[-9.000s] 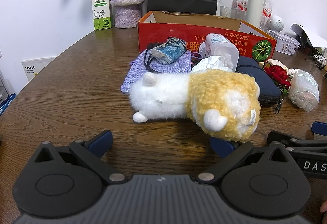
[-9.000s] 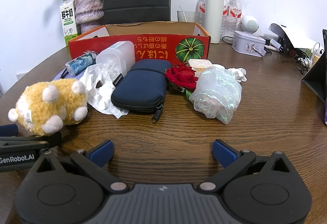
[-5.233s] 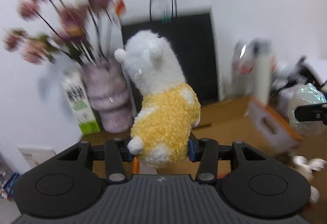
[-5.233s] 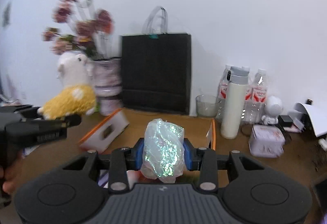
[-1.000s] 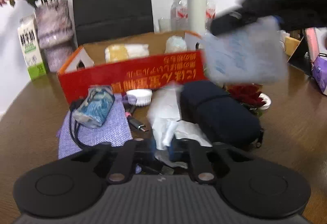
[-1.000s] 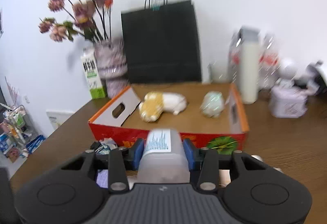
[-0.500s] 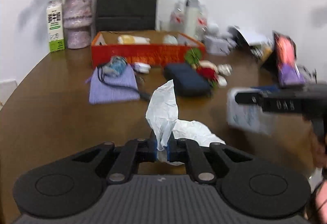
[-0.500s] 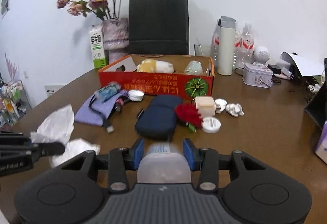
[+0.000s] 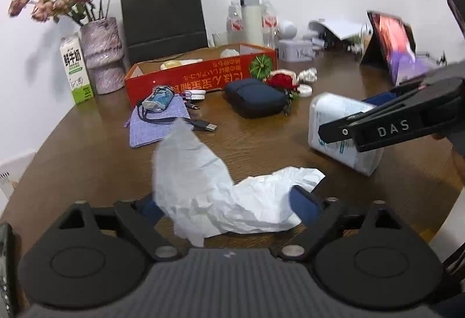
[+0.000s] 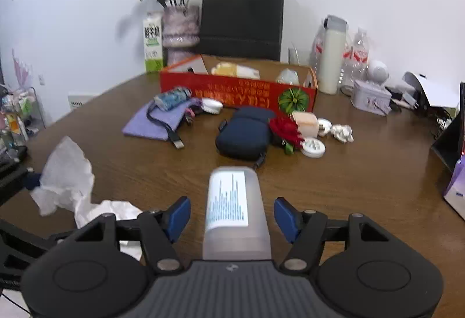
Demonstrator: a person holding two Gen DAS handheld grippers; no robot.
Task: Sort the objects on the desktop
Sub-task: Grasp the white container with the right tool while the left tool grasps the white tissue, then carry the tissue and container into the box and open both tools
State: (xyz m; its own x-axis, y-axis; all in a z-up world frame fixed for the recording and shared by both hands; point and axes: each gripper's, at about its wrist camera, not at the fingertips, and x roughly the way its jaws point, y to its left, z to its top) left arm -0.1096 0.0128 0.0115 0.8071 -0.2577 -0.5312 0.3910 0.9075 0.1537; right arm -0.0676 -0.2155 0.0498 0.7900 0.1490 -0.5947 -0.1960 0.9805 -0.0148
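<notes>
A crumpled white tissue [image 9: 209,190] lies on the wooden table [image 9: 87,161] between the wide-apart fingers of my left gripper [image 9: 226,204]. Its jaws are opening and the pads are off the tissue. A translucent plastic container [image 10: 235,207] with a printed label rests on the table between the blue pads of my right gripper [image 10: 232,216]. Those jaws are opening too, with a gap on each side. The left wrist view shows that container [image 9: 360,155] and the right gripper [image 9: 345,120] at the right. The tissue [image 10: 66,178] is left of the container.
Farther back stands a red cardboard box [image 10: 238,91] holding a plush toy [image 10: 232,69] and a shiny bag [image 10: 287,77]. Before it lie a dark blue pouch [image 10: 244,135], a purple cloth bag [image 10: 157,120] with a cable, a red rose [image 10: 284,129] and small jars. A vase, milk carton, bottles and tin line the back.
Both grippers have come back from the box to the near part of the table. The left jaws have opened off the tissue, and the right jaws have opened off the container.
</notes>
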